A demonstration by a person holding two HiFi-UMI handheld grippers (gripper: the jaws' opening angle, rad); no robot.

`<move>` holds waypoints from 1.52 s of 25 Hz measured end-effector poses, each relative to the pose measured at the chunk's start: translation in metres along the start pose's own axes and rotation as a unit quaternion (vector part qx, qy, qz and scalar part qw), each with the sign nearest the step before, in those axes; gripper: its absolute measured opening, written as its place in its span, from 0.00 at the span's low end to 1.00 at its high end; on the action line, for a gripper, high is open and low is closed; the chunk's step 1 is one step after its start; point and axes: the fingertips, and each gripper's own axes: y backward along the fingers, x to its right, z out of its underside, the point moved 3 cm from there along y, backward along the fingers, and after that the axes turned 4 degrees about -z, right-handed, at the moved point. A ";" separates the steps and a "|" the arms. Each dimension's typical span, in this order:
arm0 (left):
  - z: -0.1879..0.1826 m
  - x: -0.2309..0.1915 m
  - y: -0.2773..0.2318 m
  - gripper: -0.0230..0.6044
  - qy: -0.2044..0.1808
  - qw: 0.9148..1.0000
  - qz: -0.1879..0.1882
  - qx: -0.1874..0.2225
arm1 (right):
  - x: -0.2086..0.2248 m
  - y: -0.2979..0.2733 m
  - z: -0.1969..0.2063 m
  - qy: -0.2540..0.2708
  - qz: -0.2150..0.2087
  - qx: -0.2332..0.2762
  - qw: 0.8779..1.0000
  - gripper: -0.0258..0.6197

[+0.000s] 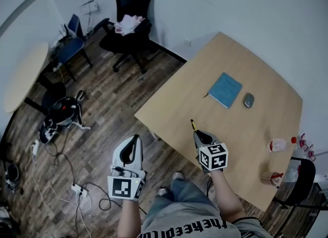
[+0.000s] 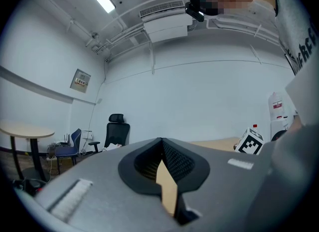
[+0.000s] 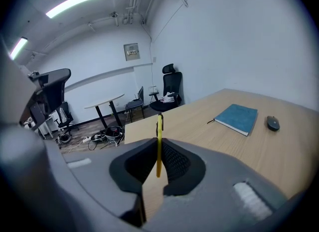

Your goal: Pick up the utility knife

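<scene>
right gripper clamped on yellow utility knife, held above wooden table near its edge | left gripper jaws together, empty, over wood floor

Table: pale wood top, smooth and matt. On the table, a notebook with matt blue cover. Beside the table, dark wood-plank floor. Utility knife: smooth yellow plastic. Right gripper: matt grey plastic shell, ribbed black pads.
</scene>
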 end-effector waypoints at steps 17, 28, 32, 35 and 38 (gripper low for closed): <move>-0.005 0.014 0.012 0.06 0.002 0.999 0.034 0.009 | -0.021 0.062 -0.024 0.008 0.023 0.092 0.996 0.08; -0.006 0.028 0.021 0.06 0.000 0.998 0.055 0.010 | -0.033 0.104 -0.035 0.015 0.036 0.153 0.988 0.08; -0.007 0.035 0.024 0.06 0.000 0.998 0.063 0.012 | -0.038 0.121 -0.040 0.021 0.039 0.177 0.983 0.08; -0.007 0.039 0.026 0.06 0.000 0.998 0.067 0.012 | -0.043 0.132 -0.043 0.030 0.042 0.192 0.980 0.08; -0.007 0.041 0.029 0.06 0.000 0.997 0.070 0.013 | -0.047 0.141 -0.044 0.040 0.047 0.207 0.976 0.08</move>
